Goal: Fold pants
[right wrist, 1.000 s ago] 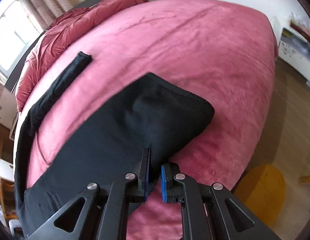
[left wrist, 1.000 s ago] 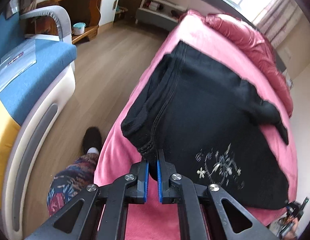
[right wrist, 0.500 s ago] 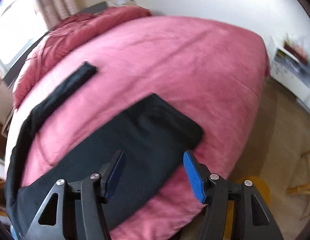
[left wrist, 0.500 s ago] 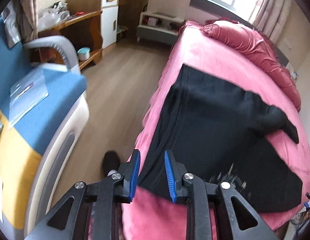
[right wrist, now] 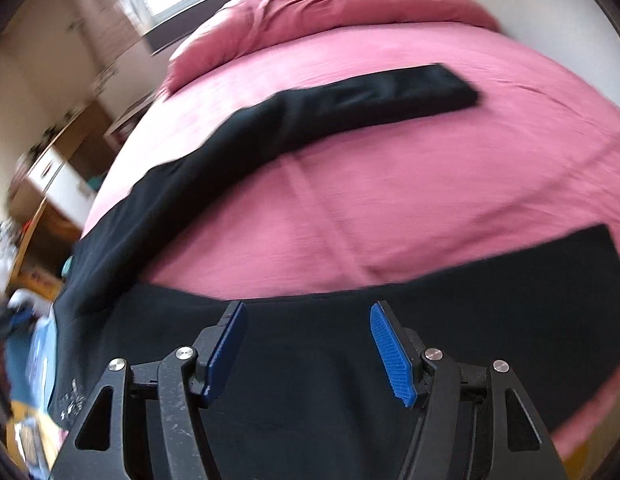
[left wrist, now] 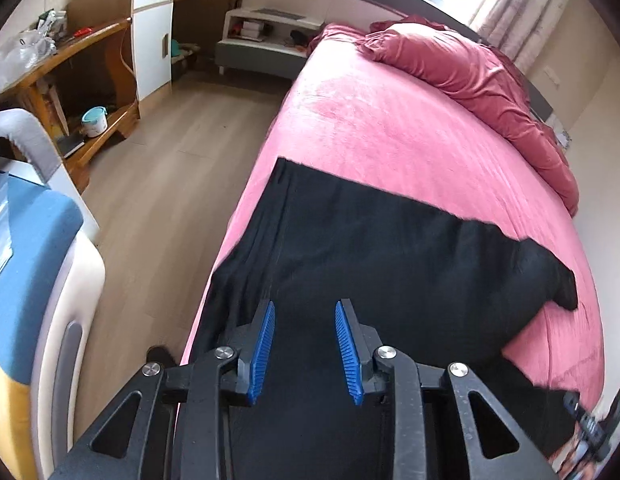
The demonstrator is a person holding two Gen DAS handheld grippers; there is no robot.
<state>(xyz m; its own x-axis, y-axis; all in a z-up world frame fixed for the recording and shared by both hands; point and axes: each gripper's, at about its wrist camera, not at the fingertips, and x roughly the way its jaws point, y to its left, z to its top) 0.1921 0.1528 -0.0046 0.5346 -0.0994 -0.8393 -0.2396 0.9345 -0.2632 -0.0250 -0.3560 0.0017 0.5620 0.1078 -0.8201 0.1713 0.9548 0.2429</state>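
The black pants [left wrist: 389,248] are spread flat on the pink bed [left wrist: 389,132], and every place below is given relative to that bed. In the left wrist view the waist end is laid at the bed's floor-side edge, part of the cloth hanging over that edge, and the long axis is run across the mattress toward the far side. One leg is seen narrowing to a cuff near the bed's far edge. In the right wrist view (a blurred frame) the two legs are seen splayed apart in a V: the upper leg [right wrist: 349,108] is stretched diagonally toward the crumpled red duvet [right wrist: 329,4] at the bed's head, and the lower leg [right wrist: 509,280] is laid along the bed's near edge, bare pink sheet being left between them.

The left gripper [left wrist: 304,350] is held over the waist region with its blue pads [left wrist: 262,354] parted; nothing is gripped between them, and contact with the cloth cannot be told. The right gripper [right wrist: 308,354] is held above the lower leg with its pads [right wrist: 391,356] set wider apart, and nothing is clamped there either

A wooden desk [left wrist: 86,80] is seen across the floor from the bed
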